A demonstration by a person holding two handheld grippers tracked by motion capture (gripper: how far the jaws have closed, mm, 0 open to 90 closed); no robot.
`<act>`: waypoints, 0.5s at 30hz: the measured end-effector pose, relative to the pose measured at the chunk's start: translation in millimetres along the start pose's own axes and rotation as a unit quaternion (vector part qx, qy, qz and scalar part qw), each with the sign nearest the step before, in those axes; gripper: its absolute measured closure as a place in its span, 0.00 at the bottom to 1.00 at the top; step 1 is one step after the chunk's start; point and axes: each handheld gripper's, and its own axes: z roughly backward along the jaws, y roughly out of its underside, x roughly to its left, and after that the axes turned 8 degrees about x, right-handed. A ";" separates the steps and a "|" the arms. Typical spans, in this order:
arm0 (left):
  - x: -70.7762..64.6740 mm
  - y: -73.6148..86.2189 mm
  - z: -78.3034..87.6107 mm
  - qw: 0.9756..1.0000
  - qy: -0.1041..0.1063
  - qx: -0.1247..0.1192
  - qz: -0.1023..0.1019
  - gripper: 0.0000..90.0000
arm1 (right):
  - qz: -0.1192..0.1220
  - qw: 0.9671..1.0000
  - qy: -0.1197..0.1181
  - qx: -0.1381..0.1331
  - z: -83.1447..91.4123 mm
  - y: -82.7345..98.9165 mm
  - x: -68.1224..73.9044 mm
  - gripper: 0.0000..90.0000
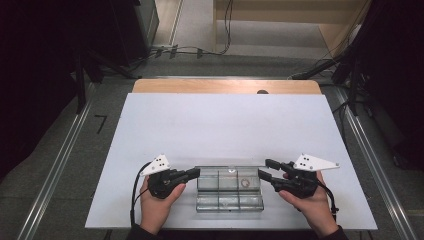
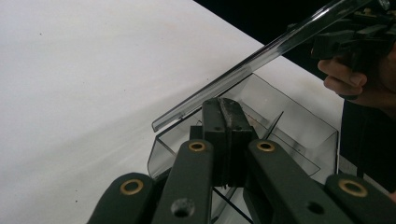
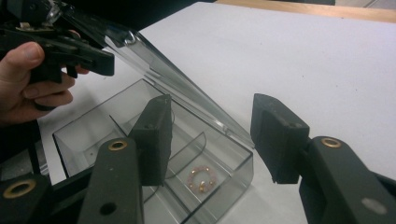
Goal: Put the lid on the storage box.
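Note:
A clear plastic compartment box point(image 1: 230, 202) sits near the front edge of the white table top point(image 1: 225, 125). Its clear lid point(image 3: 182, 88) is tilted up on the far side. A small beaded ring point(image 3: 201, 179) lies in one end compartment. My left gripper point(image 1: 196, 172) is shut, with its tips at the box's left end under the raised lid point(image 2: 243, 67). I cannot tell whether they pinch a wall. My right gripper point(image 3: 215, 135) is open at the box's right end. One finger point(image 3: 152, 135) is in front of the box, the other point(image 3: 278, 135) over the table.
The white top lies on a wooden table whose back edge point(image 1: 225, 86) shows beyond it. Broad bare surface stretches behind the box. Metal rails point(image 1: 65, 155) run along both sides on the floor. Cables point(image 1: 200, 50) and dark stands are at the back.

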 end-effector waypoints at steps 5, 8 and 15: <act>-0.9 0.0 0.7 1.000 0.001 -0.003 0.000 0.99 | -0.006 1.000 0.002 0.011 3.4 7.5 -2.1 0.59; -1.3 0.2 1.3 1.000 0.002 -0.004 0.000 0.99 | -0.018 1.000 0.006 0.021 4.3 13.8 -3.1 0.69; -3.3 1.2 2.4 1.000 0.002 -0.004 -0.002 0.99 | -0.027 0.999 0.003 0.032 1.6 20.1 -2.2 0.91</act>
